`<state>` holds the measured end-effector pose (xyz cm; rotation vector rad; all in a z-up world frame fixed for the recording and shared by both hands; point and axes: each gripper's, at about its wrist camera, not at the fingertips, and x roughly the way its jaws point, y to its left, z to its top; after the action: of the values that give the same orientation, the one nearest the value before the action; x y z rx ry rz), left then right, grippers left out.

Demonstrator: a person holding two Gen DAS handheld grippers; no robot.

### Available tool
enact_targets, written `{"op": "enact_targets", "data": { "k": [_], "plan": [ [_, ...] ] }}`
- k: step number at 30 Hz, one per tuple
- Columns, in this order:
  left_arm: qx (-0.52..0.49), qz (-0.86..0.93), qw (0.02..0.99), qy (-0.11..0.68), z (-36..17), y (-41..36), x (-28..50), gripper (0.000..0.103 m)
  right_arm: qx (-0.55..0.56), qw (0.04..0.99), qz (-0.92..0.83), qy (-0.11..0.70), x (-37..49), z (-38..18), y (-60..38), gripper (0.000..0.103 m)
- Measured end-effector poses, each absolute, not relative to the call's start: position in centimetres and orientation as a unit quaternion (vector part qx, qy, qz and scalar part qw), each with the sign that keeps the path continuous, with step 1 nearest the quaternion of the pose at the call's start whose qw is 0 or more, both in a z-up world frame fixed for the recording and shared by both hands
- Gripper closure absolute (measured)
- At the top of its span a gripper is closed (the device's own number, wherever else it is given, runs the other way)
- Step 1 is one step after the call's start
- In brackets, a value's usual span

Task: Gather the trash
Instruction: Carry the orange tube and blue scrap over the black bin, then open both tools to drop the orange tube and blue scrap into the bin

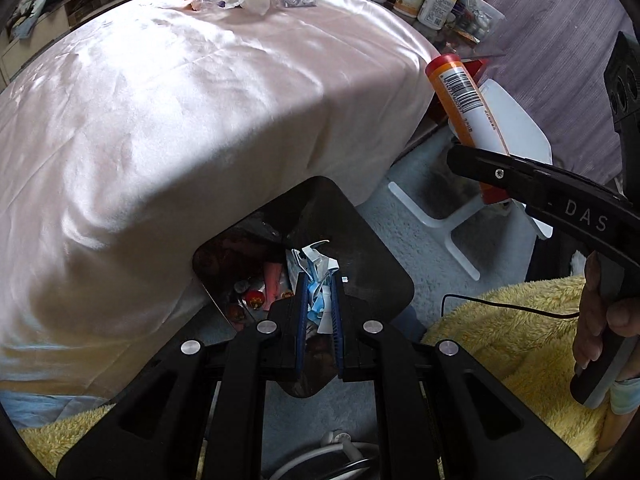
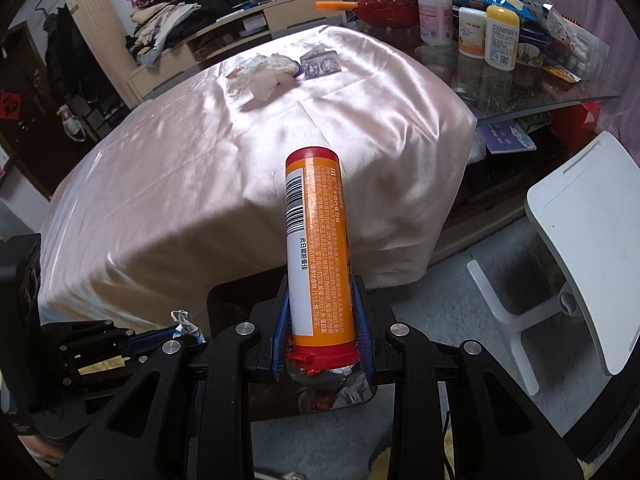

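The left hand-held gripper (image 1: pixel 319 308) was closed on a crumpled white and blue wrapper (image 1: pixel 316 276), pinched between its blue pads (image 1: pixel 302 312). It hung directly above the dark trash bin (image 1: pixel 376 264), which stood on the floor against the near edge of the bench (image 1: pixel 200 120). Inside the bin lay other trash, among it red and orange wrappers; more I could not tell.

To the right of the bin, the right hand-held gripper (image 2: pixel 322 344) was gripping an orange tube (image 2: pixel 318 252) with a red cap and a barcode. Its pads pressed on the lower end of the tube, and the tube pointed away from the gripper toward the bench. A person's hand (image 1: pixel 600 312) held the handle of this gripper, above a yellow fluffy fabric (image 1: pixel 500 320).

Further to the right of the bin stood a white chair (image 2: pixel 584 248) on pale carpet.

The bench was covered by a shiny pink cloth. At its far side, well apart from the bin, lay a pile of crumpled plastic and tissue (image 2: pixel 260 74), and just beside it a small clear blister pack (image 2: pixel 322 65). Beyond the bench, on the right, a glass table (image 2: pixel 540 100) carried several bottles (image 2: pixel 500 38) and snack bags.
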<state>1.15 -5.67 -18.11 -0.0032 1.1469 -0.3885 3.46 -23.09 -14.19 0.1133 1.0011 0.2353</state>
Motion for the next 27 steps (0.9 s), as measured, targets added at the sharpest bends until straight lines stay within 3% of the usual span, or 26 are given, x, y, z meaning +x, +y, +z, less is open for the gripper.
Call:
{"op": "enact_targets", "data": {
  "k": [19, 24, 27],
  "plan": [
    [-0.012, -0.179, 0.788, 0.589, -22.4, -5.6, 2.6, 0.093, 0.075, 0.796, 0.137, 0.585, 4.1, -21.3, -20.6, 0.072],
    [-0.011, -0.178, 0.786, 0.592, -22.4, -5.5, 2.6, 0.086, 0.076, 0.796, 0.137, 0.584, 4.2, -21.2, -20.3, 0.071],
    [-0.01, -0.175, 0.787, 0.592, -22.4, -5.5, 2.5, 0.077, 0.079, 0.799, 0.136, 0.58, 4.5, -21.0, -20.3, 0.063]
  ]
}}
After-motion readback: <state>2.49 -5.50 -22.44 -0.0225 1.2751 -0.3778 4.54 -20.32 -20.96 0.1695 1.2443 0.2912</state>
